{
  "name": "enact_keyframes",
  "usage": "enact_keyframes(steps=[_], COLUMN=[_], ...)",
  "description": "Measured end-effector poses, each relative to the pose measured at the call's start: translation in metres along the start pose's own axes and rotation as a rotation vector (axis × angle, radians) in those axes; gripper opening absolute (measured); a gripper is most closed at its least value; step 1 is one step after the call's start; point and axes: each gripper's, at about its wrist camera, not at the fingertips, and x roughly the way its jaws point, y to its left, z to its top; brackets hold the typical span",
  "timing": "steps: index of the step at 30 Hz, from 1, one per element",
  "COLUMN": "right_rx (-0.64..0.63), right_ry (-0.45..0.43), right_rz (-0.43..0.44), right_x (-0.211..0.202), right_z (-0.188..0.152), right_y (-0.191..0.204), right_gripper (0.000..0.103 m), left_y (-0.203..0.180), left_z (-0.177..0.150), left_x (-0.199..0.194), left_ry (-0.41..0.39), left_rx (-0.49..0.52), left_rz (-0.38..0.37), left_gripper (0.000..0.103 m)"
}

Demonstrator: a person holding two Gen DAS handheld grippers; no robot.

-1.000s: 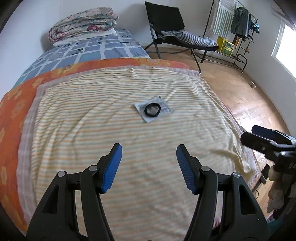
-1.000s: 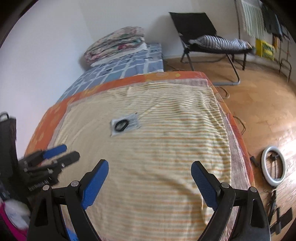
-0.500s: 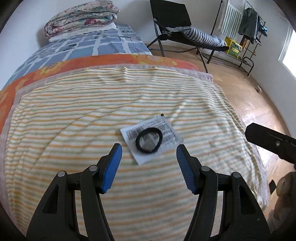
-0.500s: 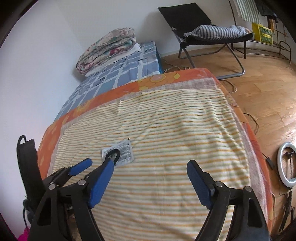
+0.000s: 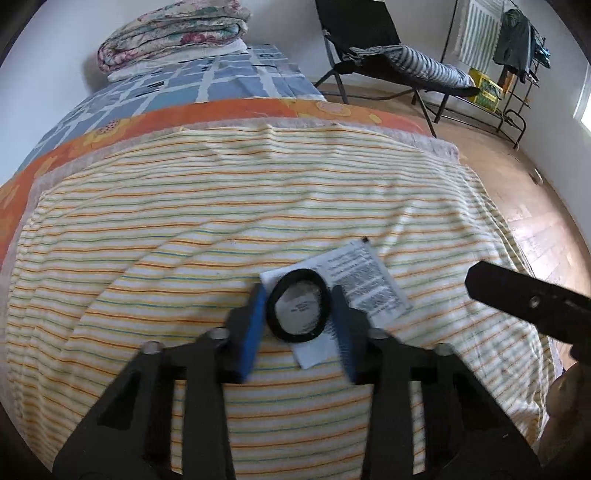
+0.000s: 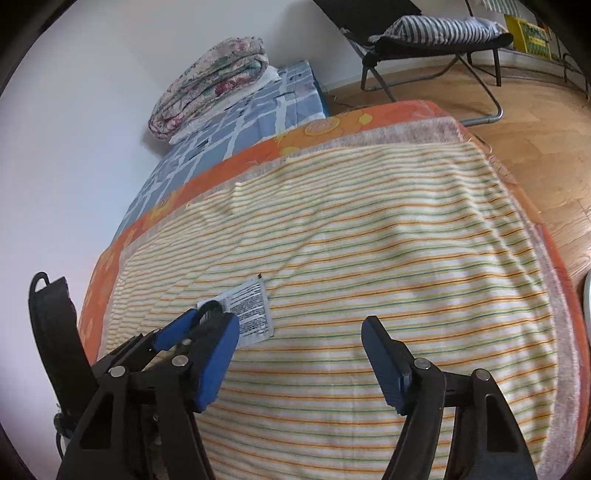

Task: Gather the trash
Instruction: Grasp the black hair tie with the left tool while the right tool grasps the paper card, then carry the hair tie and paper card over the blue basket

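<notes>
I have the striped blanket (image 5: 229,206) spread wide over the bed, with plenty of bare cloth above and to the left of my tools in both views; its far edge meets an orange flowered sheet (image 5: 207,114) in the upper part of the frame, and a blue checked cover (image 5: 207,81) beyond carries a folded quilt (image 5: 173,33) at upper left. In the left wrist view the bed's right edge drops to the wooden floor (image 5: 532,206) at right, where a black folding chair (image 5: 373,48) stands at top centre. The trash is a white printed packet (image 5: 364,280) with a black ring (image 5: 298,305) lying on it, flat on the blanket just below frame centre. My left tool (image 5: 297,314) has just been closing and its blue pads now stand narrow on either side of the ring, close against its left and right rims; with the motion blur I cannot tell whether they actually press it. In the right wrist view the right tool (image 6: 301,360) sits wide, its jaws having just been narrowing with nothing but blanket between them, and the packet lies at lower left of that frame, just beyond its left pad, well apart from the right one.
</notes>
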Motion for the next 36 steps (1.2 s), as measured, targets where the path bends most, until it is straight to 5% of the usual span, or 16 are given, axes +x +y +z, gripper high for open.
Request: enact_keyframes(steps=[3, 12, 20, 25, 31, 36], right_rx=[-0.013, -0.035, 0.069, 0.137, 0.248, 0.134], right_ry=[0.015, 0.035, 0.088, 0.091, 0.093, 0.106], right_rz=[0.012, 0.035, 0.18, 0.231, 0.385, 0.277], right_x=[0.011, 0.045, 0.057, 0.058, 0.056, 0.06], right_z=[-0.001, 0.006, 0.004, 0.0, -0.001, -0.006], right_y=[0.005, 0.023, 0.022, 0.016, 0.003, 0.025], right_gripper=[0.068, 0.065, 0.025, 0.025, 0.013, 0.005], left_y=[0.017, 0.051, 0.046, 0.045, 0.042, 0.042], left_z=[0.002, -0.004, -0.01, -0.01, -0.009, -0.009], left_x=[0.0, -0.011, -0.01, -0.01, -0.011, -0.011], left_ry=[0.017, 0.037, 0.016, 0.012, 0.009, 0.006], left_rx=[-0.028, -0.062, -0.035, -0.028, -0.017, -0.011], left_rz=[-0.026, -0.064, -0.069, -0.065, -0.055, -0.051], left_gripper=[0.006, 0.005, 0.005, 0.004, 0.004, 0.004])
